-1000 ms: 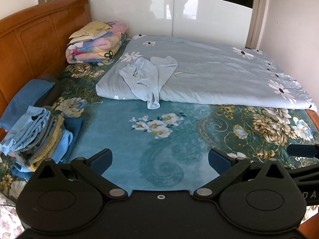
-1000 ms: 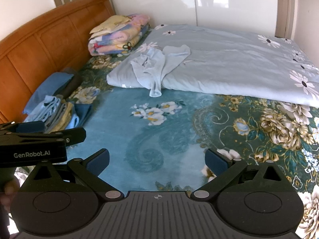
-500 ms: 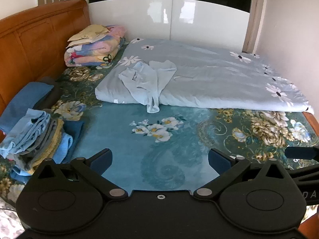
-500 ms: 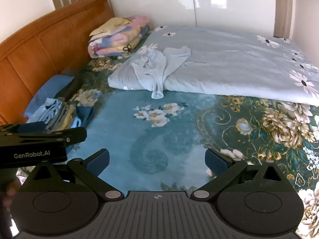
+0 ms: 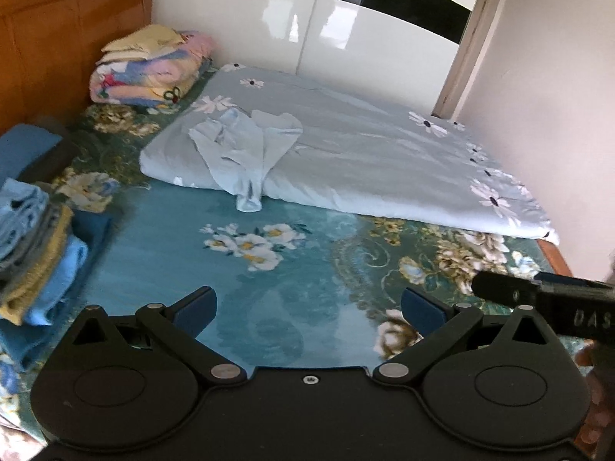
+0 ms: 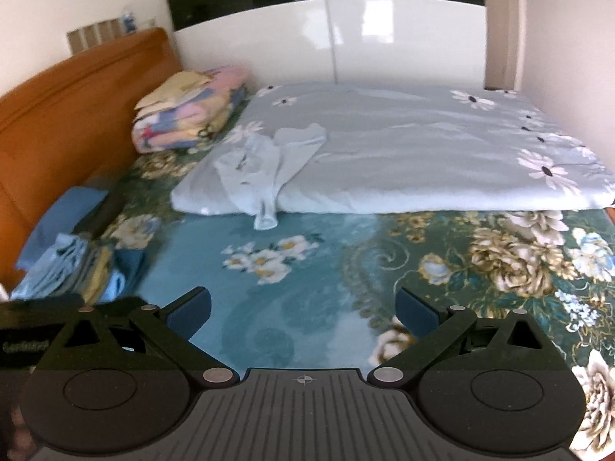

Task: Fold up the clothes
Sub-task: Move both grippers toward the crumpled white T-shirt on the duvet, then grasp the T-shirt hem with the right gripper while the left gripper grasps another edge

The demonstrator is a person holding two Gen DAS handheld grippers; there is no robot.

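My left claw (image 5: pixel 309 307) spread wide, pinching nothing, hovering over teal floral bedspread (image 5: pixel 269 280). My right claw (image 6: pixel 303 307) likewise spread, nothing between fingers. Pale blue garment (image 5: pixel 246 153) lies crumpled on near-left corner of folded grey daisy quilt (image 5: pixel 384 161), one end drooping onto bedspread. Stack of folded clothes (image 5: pixel 34 253) at left, well apart from both claws. Folded pastel blanket pile (image 6: pixel 184 119) by wooden headboard (image 6: pixel 69 107).

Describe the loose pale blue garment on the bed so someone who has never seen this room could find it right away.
Start at the big grey-blue daisy-print quilt folded across the far half of the bed. At its near corner toward the wooden headboard, the pale blue garment lies crumpled, one end hanging over the quilt's edge onto the teal floral bedspread. Unlike the folded clothes stack, it is plain and unfolded.
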